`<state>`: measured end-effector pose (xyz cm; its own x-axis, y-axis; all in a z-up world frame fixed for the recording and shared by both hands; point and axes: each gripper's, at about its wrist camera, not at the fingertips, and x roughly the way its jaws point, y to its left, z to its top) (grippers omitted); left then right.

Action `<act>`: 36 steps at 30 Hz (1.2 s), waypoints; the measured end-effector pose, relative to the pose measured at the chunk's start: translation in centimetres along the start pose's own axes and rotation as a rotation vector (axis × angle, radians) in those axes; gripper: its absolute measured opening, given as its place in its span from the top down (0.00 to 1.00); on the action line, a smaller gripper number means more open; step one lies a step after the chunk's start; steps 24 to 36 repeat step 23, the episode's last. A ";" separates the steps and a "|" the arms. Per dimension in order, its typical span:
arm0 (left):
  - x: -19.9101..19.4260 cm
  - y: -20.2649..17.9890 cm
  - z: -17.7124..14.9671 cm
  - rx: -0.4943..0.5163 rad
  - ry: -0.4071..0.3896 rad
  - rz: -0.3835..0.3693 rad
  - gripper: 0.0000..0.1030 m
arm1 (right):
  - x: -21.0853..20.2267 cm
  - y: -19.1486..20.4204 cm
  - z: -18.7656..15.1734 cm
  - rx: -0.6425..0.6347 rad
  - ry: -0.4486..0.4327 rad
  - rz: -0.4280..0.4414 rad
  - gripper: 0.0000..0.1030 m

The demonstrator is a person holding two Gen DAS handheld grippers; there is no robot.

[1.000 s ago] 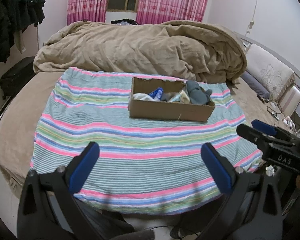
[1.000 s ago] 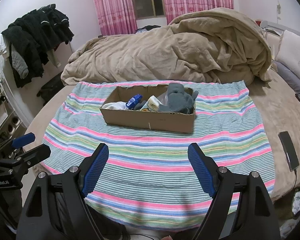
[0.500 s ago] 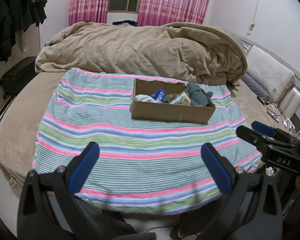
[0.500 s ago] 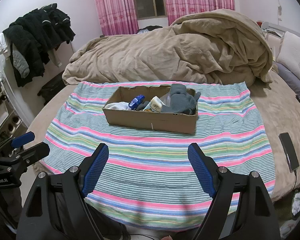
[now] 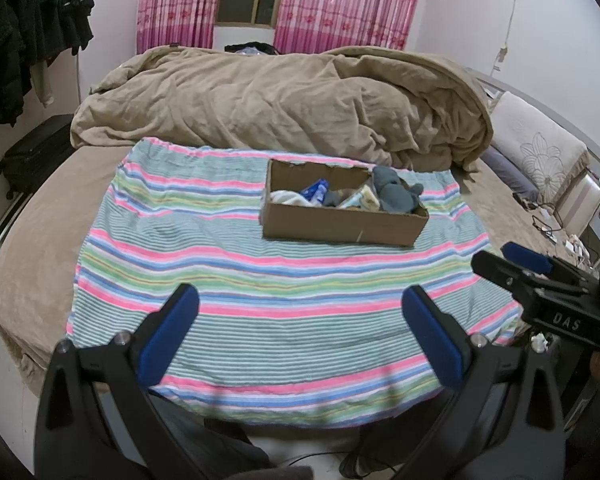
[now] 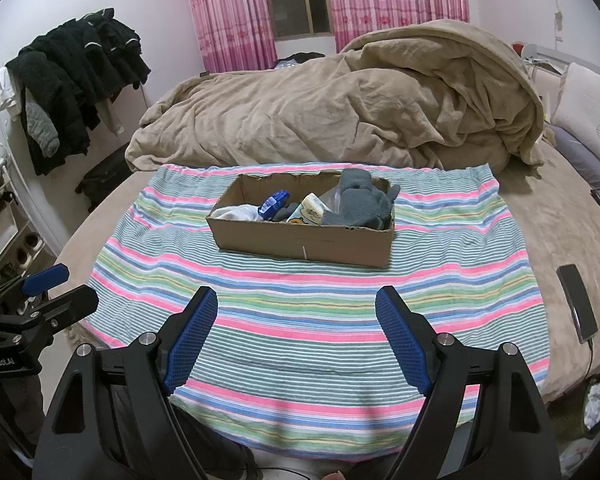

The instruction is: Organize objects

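Right wrist view is backing off slightly; both hand-held grippers, left (image 5: 300,332) and right (image 6: 296,336), are hanging open and empty, cardboard box (image 6: 304,242) already holding everything.

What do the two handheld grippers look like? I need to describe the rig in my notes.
Both are matte black frames with silver bolts and two long fingers faced with blue textured pads. The left gripper carries white "GenRobot.AI" lettering on its body, seen from the right wrist view; the right gripper shows "DAS" from the left wrist view. No cables, sleeves or hands show.
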<state>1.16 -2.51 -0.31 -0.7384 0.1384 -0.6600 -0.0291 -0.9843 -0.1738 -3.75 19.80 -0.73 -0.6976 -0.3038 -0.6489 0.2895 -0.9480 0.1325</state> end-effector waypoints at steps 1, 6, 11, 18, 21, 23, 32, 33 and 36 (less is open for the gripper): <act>0.0 0.0 0.0 0.000 0.000 0.000 0.01 | 0.0 0.0 0.0 0.000 0.000 0.000 0.18; 0.0 0.0 0.0 0.000 0.000 0.001 0.01 | 0.0 0.0 0.0 0.001 0.000 0.001 0.18; -0.1 -0.1 0.0 0.002 0.000 0.000 0.01 | 0.0 0.0 0.0 0.001 0.000 0.002 0.18; 0.3 -0.3 0.2 0.010 0.010 -0.003 0.01 | 0.1 0.2 0.0 0.003 0.003 0.005 0.19; 0.5 -0.4 0.3 0.010 0.011 -0.007 0.01 | 0.3 0.2 0.1 0.004 0.007 0.007 0.18; 0.9 -0.4 0.4 0.008 0.015 -0.005 0.01 | 0.3 0.2 0.1 0.004 0.008 0.008 0.18; 0.9 -0.4 0.4 0.008 0.015 -0.005 0.01 | 0.3 0.2 0.1 0.004 0.008 0.008 0.18; 0.9 -0.4 0.4 0.008 0.015 -0.005 0.01 | 0.3 0.2 0.1 0.004 0.008 0.008 0.18; 0.9 -0.4 0.4 0.008 0.015 -0.005 0.01 | 0.3 0.2 0.1 0.004 0.008 0.008 0.18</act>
